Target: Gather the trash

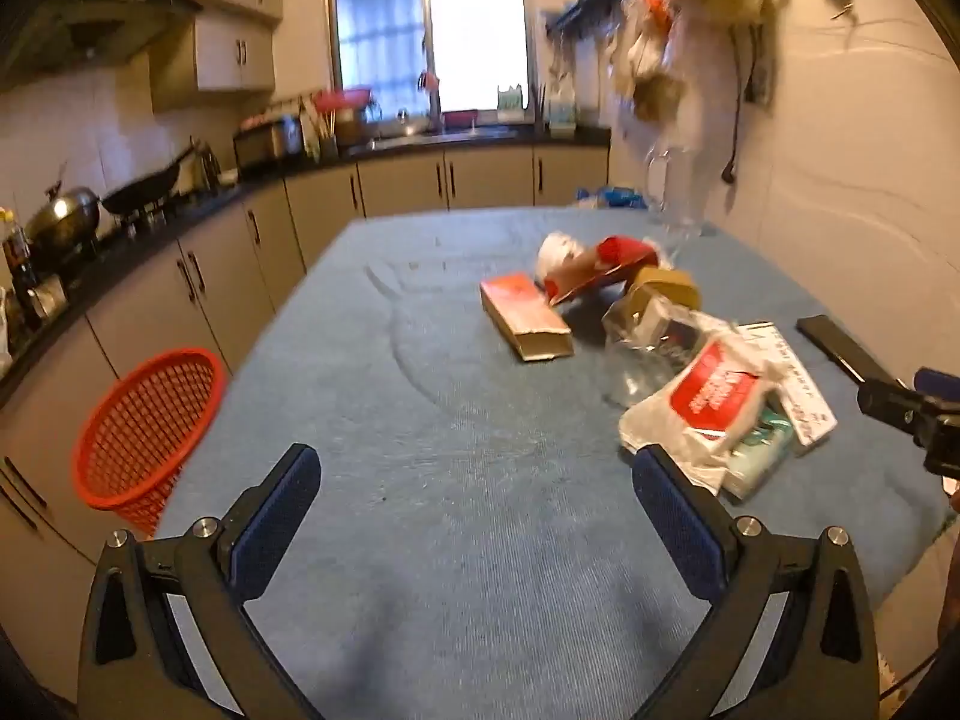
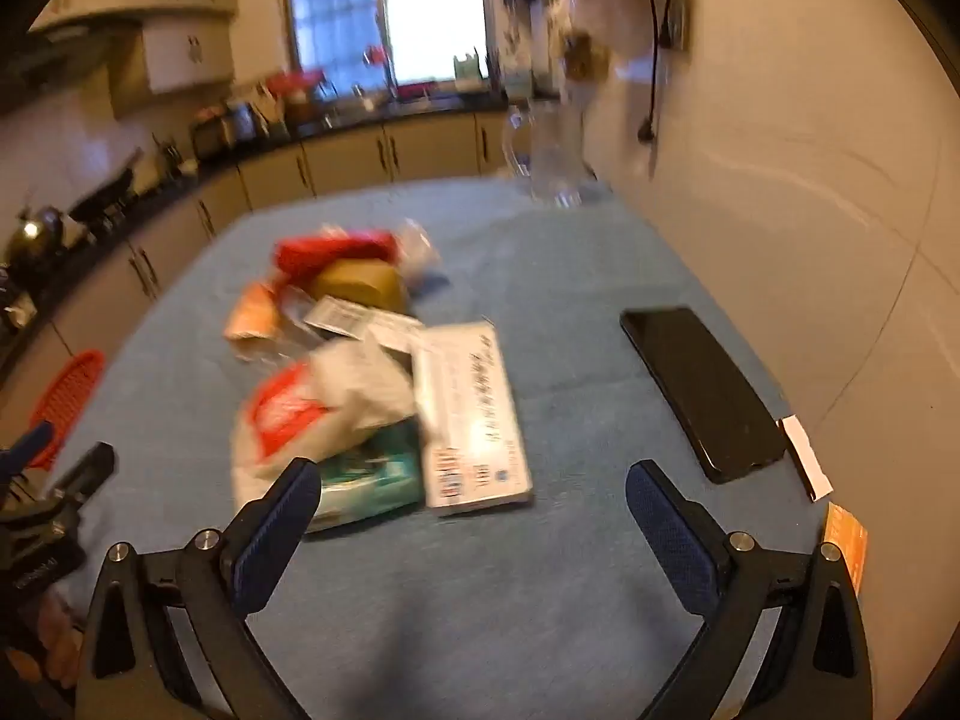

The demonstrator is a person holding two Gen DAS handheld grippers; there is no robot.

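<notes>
Trash lies in a heap on the blue tablecloth [image 1: 420,420]: an orange-red carton [image 1: 525,318], a red and white wrapper [image 1: 591,267], a brown tape roll [image 1: 663,288], clear plastic [image 1: 654,348], a white bag with a red label [image 1: 708,396] and a white printed box [image 2: 471,414] over a teal packet [image 2: 372,474]. My left gripper [image 1: 474,510] hangs open over bare cloth, short of the heap. Open too, my right gripper [image 2: 471,516] has its left finger by the teal packet and nothing between its pads. A red mesh basket [image 1: 144,426] stands off the table's left edge.
A black phone [image 2: 699,390] lies at the table's right side, near white and orange paper slips [image 2: 807,465]. A clear glass jug [image 1: 675,198] stands at the far end by the tiled wall. Kitchen counters with pans run along the left and back.
</notes>
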